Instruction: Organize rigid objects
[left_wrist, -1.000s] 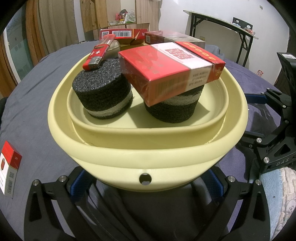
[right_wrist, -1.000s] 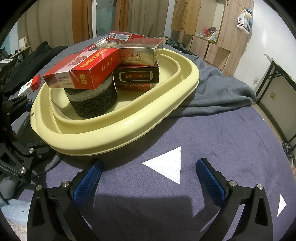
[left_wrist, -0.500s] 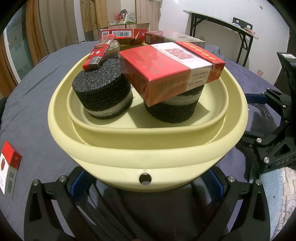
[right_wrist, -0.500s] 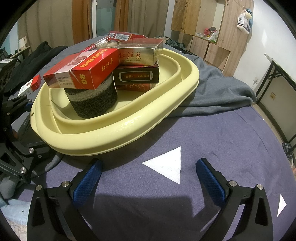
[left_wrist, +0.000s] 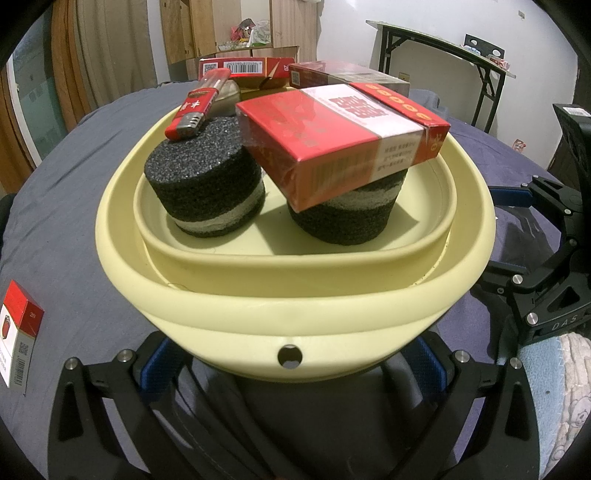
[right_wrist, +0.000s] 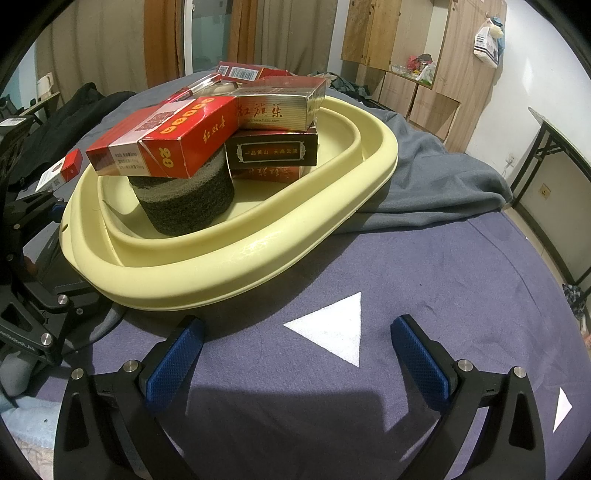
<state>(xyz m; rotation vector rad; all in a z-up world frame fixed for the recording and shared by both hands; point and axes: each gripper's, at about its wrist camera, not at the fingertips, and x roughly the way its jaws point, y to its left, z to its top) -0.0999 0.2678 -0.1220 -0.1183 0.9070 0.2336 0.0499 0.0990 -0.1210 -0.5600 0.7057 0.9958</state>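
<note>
One red-and-white cigarette pack (left_wrist: 16, 334) left outside pale-yellow plastic basin (left_wrist: 295, 314); both hand-held grippers, left (left_wrist: 291, 354) & right (right_wrist: 295, 354), wide open, empty; next: fetch pack.

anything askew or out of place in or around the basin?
Yes. The red cigarette pack sits tilted on a black foam cylinder, overhanging it. The red lighter lies slanted across the other cylinder. One small pack lies outside the yellow basin on the cloth.

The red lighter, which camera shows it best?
The left wrist view: the lighter lies in full sight, its metal end resting on a black foam cylinder. The right wrist view catches only a sliver of it behind the cigarette boxes.
</note>
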